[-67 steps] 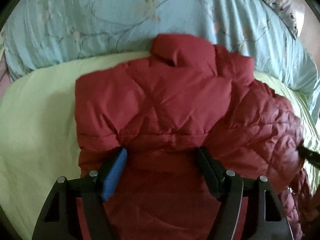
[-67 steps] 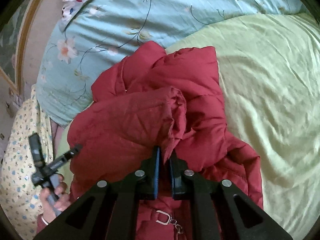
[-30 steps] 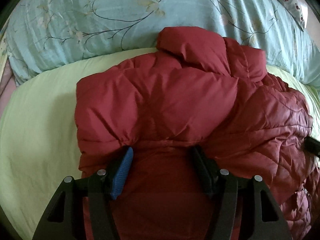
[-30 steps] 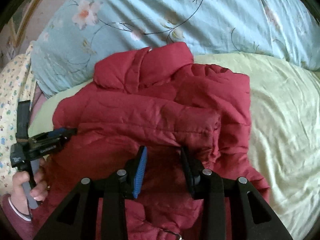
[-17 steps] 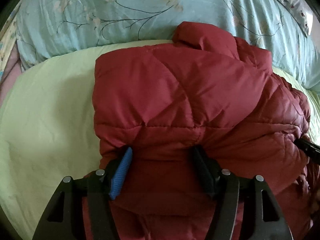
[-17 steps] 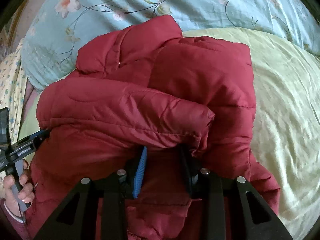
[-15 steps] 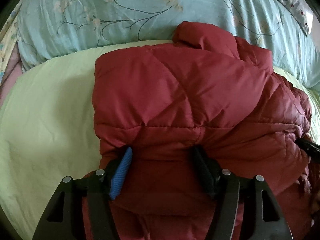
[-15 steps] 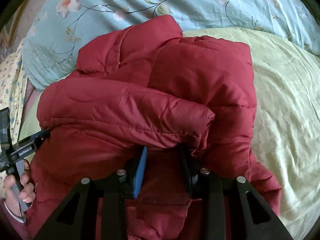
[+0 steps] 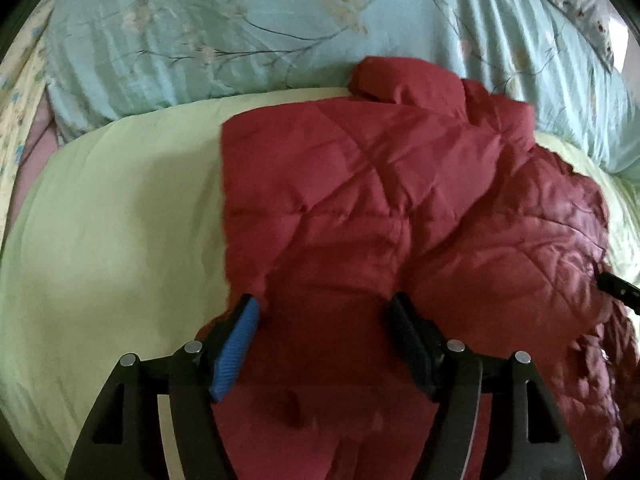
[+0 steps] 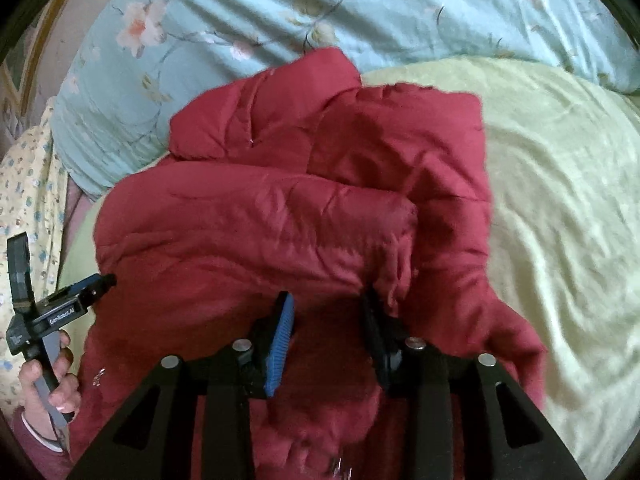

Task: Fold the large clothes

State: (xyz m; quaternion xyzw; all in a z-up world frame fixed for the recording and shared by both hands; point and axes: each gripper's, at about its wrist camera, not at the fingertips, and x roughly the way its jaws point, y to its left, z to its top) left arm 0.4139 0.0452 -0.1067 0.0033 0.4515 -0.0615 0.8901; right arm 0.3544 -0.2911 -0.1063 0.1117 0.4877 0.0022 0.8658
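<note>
While the red padded jacket (image 9: 380,208) lies bunched on the green sheet (image 9: 112,240), its collar end pushed against the floral quilt (image 9: 240,32), a fold is judged to be in the course of being laid down. On the side of the jacket nearest the left wrist camera, the left gripper (image 9: 326,316) is seen with jaws standing wide and just opened further; red fabric lies between them, yet the pads are not pressed on it. At the jacket's opposite side, the right gripper (image 10: 328,316) is likewise found parted, its jaws having just been opening, with a puffed fold resting above and between them (no clamp is made). A hand (image 10: 52,384) is noted at the jacket's edge in the right wrist view, holding the other tool.

The release step is judged nearly complete. For the next move, a fresh hold on a loose edge or sleeve of the jacket is called for, since the bundle sits uneven and thick, and puffed layers may spring back once left.
</note>
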